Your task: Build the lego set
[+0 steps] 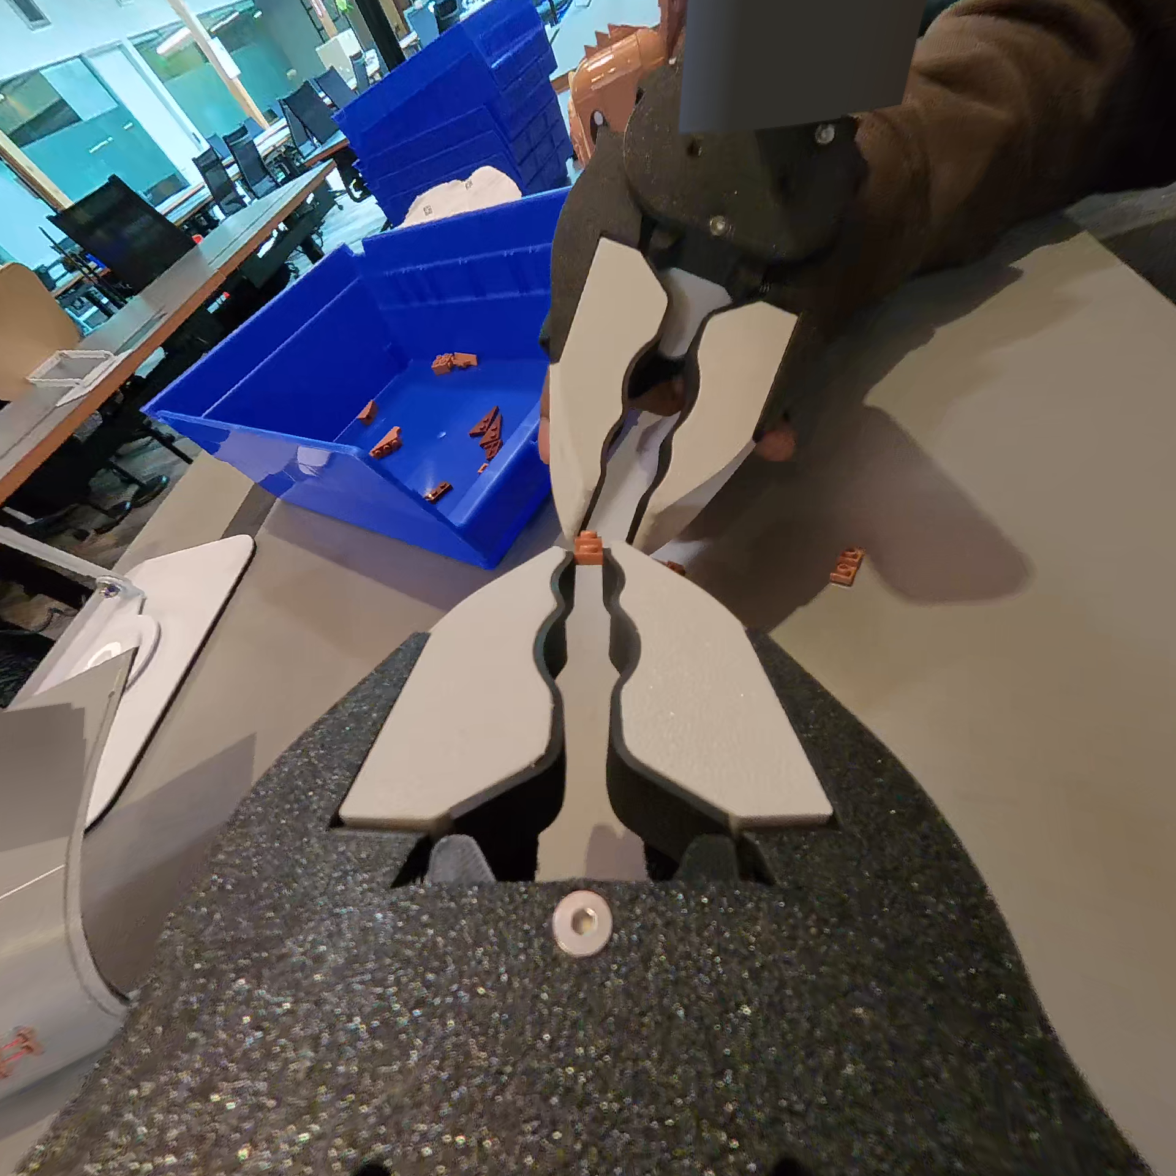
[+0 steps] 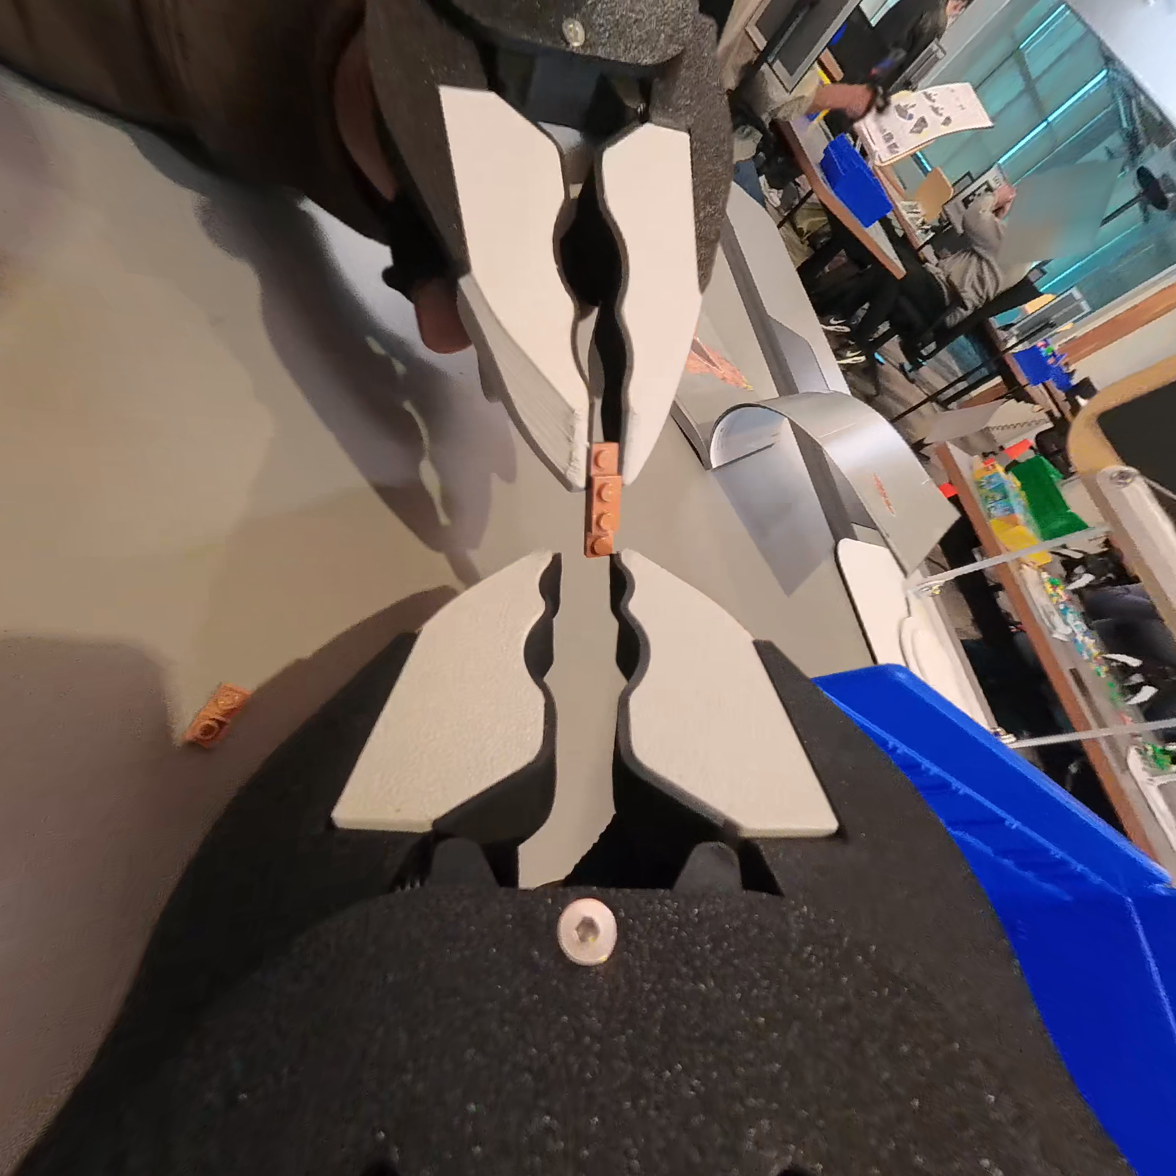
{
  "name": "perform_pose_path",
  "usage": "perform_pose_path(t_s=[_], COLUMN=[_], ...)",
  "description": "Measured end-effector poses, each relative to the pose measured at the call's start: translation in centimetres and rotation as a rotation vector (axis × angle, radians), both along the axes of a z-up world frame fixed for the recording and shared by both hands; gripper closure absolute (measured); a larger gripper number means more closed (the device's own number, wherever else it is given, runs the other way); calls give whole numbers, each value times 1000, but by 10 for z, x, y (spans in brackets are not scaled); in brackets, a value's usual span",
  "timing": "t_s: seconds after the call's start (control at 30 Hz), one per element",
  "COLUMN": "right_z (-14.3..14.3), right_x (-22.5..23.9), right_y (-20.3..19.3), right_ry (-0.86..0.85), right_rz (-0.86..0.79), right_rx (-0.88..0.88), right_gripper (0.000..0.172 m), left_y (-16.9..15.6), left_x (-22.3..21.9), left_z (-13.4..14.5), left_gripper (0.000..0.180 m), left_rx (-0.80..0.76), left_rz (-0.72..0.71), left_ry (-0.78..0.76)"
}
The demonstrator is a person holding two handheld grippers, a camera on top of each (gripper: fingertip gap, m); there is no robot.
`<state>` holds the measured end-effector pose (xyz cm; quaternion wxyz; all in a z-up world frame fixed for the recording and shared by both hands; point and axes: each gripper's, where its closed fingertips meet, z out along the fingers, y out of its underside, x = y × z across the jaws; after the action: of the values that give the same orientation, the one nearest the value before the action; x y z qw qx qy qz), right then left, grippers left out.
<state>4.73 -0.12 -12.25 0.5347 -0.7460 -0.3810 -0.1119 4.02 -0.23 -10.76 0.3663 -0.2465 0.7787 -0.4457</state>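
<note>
My left gripper clamps joined brown plates | right gripper jaws apart at their 6 o'clock end | loose plate at 8 o'clock unjoined

Grey table: blue bin, loose brown brick.

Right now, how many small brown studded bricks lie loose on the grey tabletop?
2 brown bricks: one in the shadow on the right, one half-hidden behind the left gripper. Others may be hidden.

Two hand-held grippers meet tip to tip: the left gripper pinches a small brown brick; the right gripper, jaws parted, faces it.
</note>
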Motion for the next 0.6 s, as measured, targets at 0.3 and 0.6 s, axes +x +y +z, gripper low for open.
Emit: perform_pose_path(t_s=[0.3,0.6], right_z=[11,2], right_x=[-8,-17], right_y=[-3,-7], right_ry=[6,-1], right_rz=[42,98], right_rx=[30,-35], right_gripper=[158,161], left_y=[-2,-10], left_x=[0,-4], left_z=[-8,-15], left_gripper=[172,172], left_rx=[132,214], left_rz=[7,-35], left_ry=[-8,-16])
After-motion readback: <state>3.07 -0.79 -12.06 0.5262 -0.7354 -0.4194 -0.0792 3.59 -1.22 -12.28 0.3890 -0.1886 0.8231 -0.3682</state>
